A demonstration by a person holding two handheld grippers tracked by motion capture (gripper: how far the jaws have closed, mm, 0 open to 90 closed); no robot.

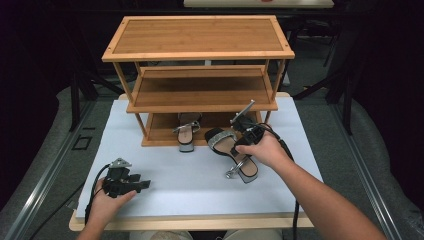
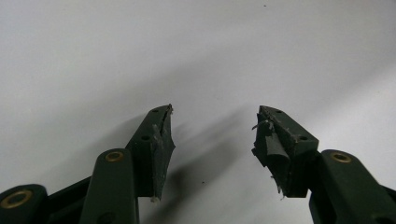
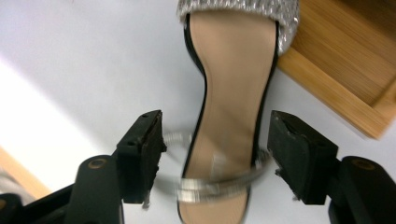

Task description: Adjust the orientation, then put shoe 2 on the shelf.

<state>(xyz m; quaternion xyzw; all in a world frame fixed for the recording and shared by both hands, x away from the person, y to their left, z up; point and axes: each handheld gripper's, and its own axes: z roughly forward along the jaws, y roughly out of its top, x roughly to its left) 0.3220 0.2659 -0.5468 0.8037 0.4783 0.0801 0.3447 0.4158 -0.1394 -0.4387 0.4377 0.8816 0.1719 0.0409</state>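
At the near edge of the table (image 1: 165, 175), on its white surface, the person's left hand (image 1: 104, 202) rests holding the left gripper (image 1: 142, 185). Its jaws stand apart with nothing between them, and in the left gripper view bare white table lies under the left gripper (image 2: 212, 135). The pads (image 2: 161, 140) on the jaw faces look frayed and ragged at the edges.

Farther in and to the right, the right hand (image 1: 262, 149) holds the right gripper (image 1: 245, 131) over a sandal (image 1: 231, 152) lying on the table, toe toward the rack. In the right gripper view the right gripper (image 3: 215, 156) has its jaws apart, one on each side of the sandal (image 3: 229, 93) at the heel end. Neither jaw is seen pressing the sole. A silver ankle strap (image 3: 217, 184) crosses between them, blurred. The sandal has a tan insole, black edging and a glittering silver toe band (image 3: 238, 4).

Beyond that, a second sandal (image 1: 187, 134) of the same kind sits on the lowest shelf of the wooden shoe rack (image 1: 200, 55), heel toward the person and overhanging the shelf edge. The rack stands at the far side of the table with three tiers; the upper two carry nothing.
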